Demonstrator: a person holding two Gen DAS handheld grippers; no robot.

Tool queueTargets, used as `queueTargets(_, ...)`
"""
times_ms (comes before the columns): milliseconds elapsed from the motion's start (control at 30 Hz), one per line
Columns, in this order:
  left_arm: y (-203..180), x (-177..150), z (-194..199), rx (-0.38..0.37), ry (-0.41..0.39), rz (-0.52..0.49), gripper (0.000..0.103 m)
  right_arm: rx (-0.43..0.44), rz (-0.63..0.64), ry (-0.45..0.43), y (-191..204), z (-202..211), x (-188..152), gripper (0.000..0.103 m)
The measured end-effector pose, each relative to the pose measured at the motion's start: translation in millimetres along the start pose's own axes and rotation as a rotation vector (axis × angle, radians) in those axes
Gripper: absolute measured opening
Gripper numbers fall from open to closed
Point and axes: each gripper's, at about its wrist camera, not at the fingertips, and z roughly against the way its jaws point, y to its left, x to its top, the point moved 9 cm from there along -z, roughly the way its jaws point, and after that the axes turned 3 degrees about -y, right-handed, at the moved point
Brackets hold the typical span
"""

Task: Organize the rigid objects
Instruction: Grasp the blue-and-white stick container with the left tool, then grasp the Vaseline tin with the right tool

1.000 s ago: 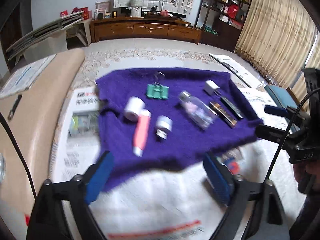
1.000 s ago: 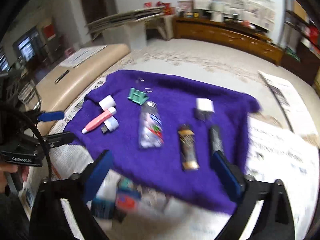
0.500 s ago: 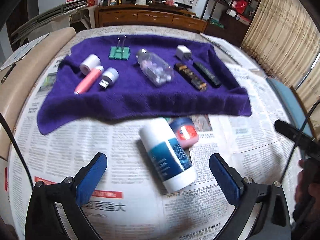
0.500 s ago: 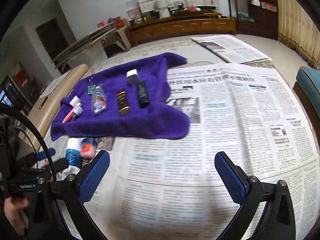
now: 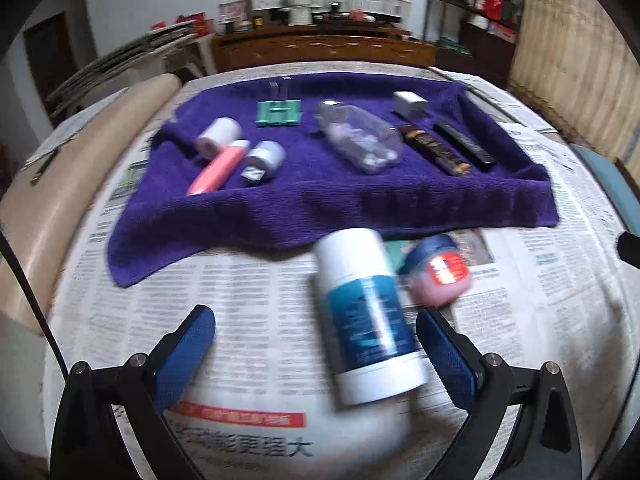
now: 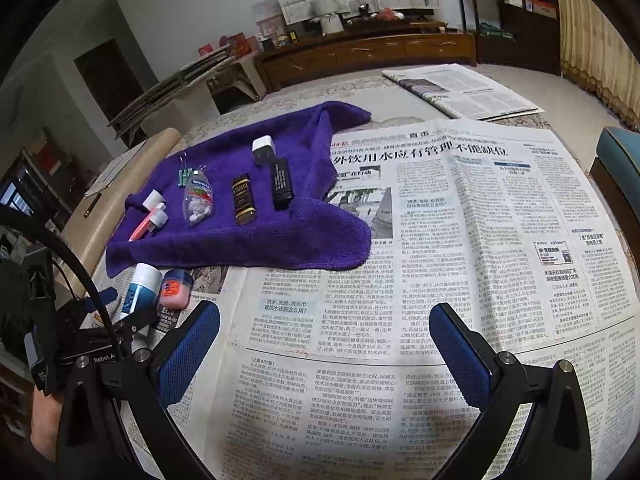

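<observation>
A purple towel [image 5: 320,208] [image 6: 280,236] lies on newspaper and carries several small items: a pink tube [image 5: 218,172], a white roll [image 5: 219,136], a green binder clip [image 5: 279,112], a clear bottle [image 5: 360,140], a white charger [image 5: 409,104] and two dark bars [image 5: 436,150]. A white and blue bottle [image 5: 368,320] [image 6: 136,292] lies on the newspaper in front of the towel, beside a small pink jar [image 5: 438,276] [image 6: 174,288]. My left gripper [image 5: 316,348] is open, and the bottle lies between its fingers. My right gripper [image 6: 324,344] is open and empty over bare newspaper.
Newspaper [image 6: 460,240] covers the table. A beige bolster [image 5: 60,168] runs along the left edge. A teal chair [image 6: 620,160] stands at the right. A wooden sideboard [image 5: 320,48] stands far behind.
Both grippers pulled back from over the towel. The left then moved forward until the white and blue bottle lay between its fingers. The right swung over to the bare newspaper.
</observation>
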Motion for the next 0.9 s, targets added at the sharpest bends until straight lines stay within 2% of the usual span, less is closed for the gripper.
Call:
queueTargets(67, -3, -1, -2, 0.008, 0.01, -0.021, 0.076, -0.001, 0.002, 0.005, 0, -2, -1, 0.103)
queueTargets(100, -5, -1, -2, 0.0, 0.004, -0.016, 0.072, -0.002, 0.003, 0.008, 0, -4, -2, 0.103)
queueTargets(133, -7, -2, -1, -0.013, 0.005, -0.008, 0.063, -0.004, 0.004, 0.009, 1, -5, -2, 0.103)
queueTargets(333, -5, -2, 3, -0.004, -0.005, 0.037, 0.035, -0.008, 0.017, 0.029, 4, -11, -6, 0.103)
queueTargets(533, 2, -2, 6, -0.054, -0.006, 0.062, 0.034, -0.012, 0.037, 0.042, 9, -15, -10, 0.103)
queueTargets(667, 17, 1, 13, -0.04, -0.028, 0.052, 0.034, 0.002, 0.05, 0.036, 16, -14, -11, 0.103)
queueTargets(800, 30, -1, 16, -0.036, -0.016, 0.03, 0.034, 0.041, 0.102, 0.027, 40, -14, -15, 0.103)
queueTargets(900, 43, -4, 17, -0.04, -0.012, 0.03, 0.034, 0.088, 0.121, 0.059, 65, -23, -23, 0.103)
